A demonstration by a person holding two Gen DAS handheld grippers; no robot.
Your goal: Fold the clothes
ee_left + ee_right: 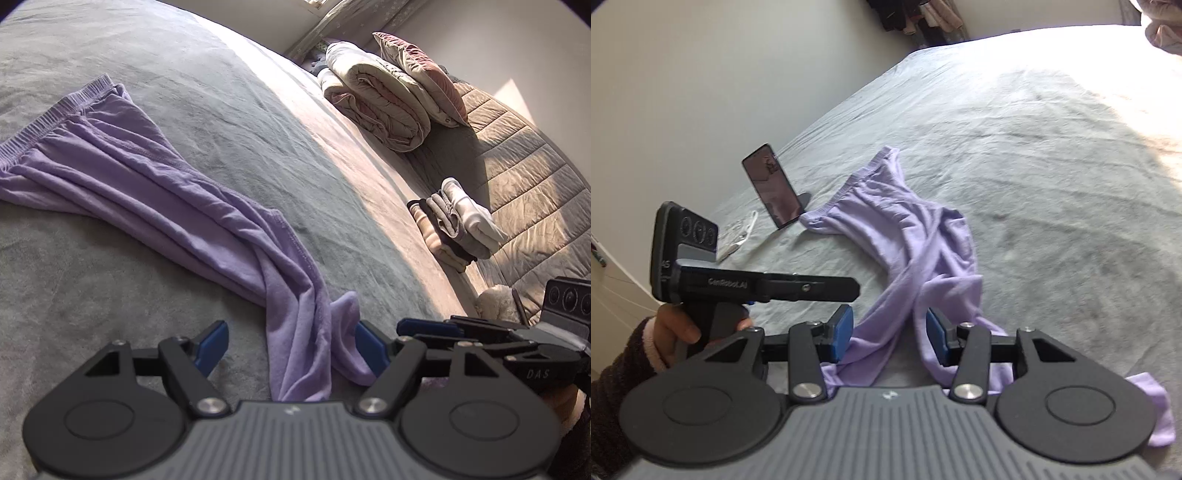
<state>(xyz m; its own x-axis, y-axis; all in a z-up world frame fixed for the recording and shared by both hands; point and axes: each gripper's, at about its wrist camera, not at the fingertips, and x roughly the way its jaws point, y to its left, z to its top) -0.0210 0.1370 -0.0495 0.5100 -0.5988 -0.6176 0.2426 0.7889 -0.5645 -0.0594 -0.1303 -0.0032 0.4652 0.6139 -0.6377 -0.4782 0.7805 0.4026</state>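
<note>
**Ana:** Left wrist view shows the lilac trousers lying twisted on the bed. Their leg ends reach down between the fingers of the left gripper, and the waistband is far beyond the fingertips. These fingers stand wide apart and press on nothing.

**Ben:** And the right gripper? Its fingers also stand apart, half open, with cloth passing between them but not pinched, I think.

**Ana:** I agree. The fabric looks thin, soft and light, so it will sag and slide. I would take it at a hem or at the waistband, where the seam is thicker and gives better hold.

**Ben:** The two legs cross over each other just ahead of the right fingers. They must be untwisted first, or the fold will be crooked.

**Ana:** What is around? A phone stands beyond the waistband, to the left of the right fingers. Folded clothes and a rolled duvet lie well apart, to the right of the left fingers.

**Ben:** Only the phone is close enough to be knocked over.
</note>
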